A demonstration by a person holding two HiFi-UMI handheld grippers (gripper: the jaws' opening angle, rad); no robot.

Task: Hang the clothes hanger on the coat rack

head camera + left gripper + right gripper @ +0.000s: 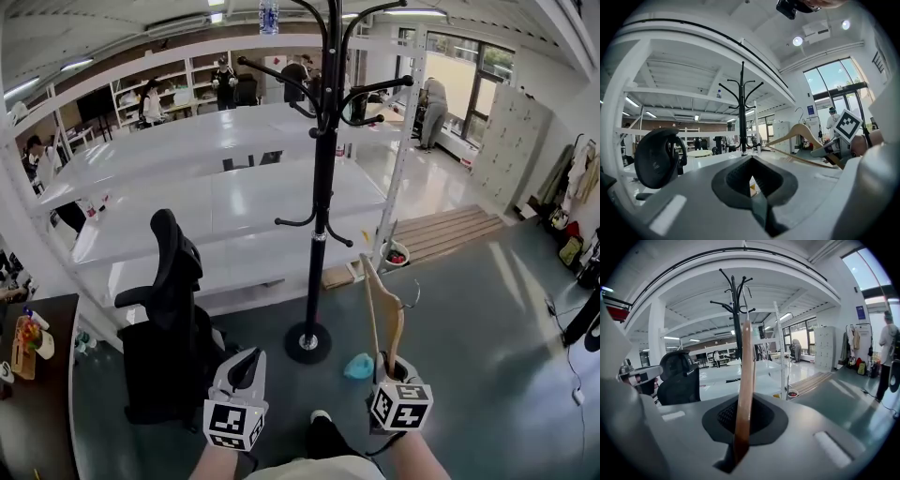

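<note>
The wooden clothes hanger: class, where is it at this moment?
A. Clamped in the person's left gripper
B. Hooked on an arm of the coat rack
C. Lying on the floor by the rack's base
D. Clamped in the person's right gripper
D: the right gripper view shows the right gripper shut on the wooden clothes hanger, and the head view shows it held apart from the coat rack.
</note>
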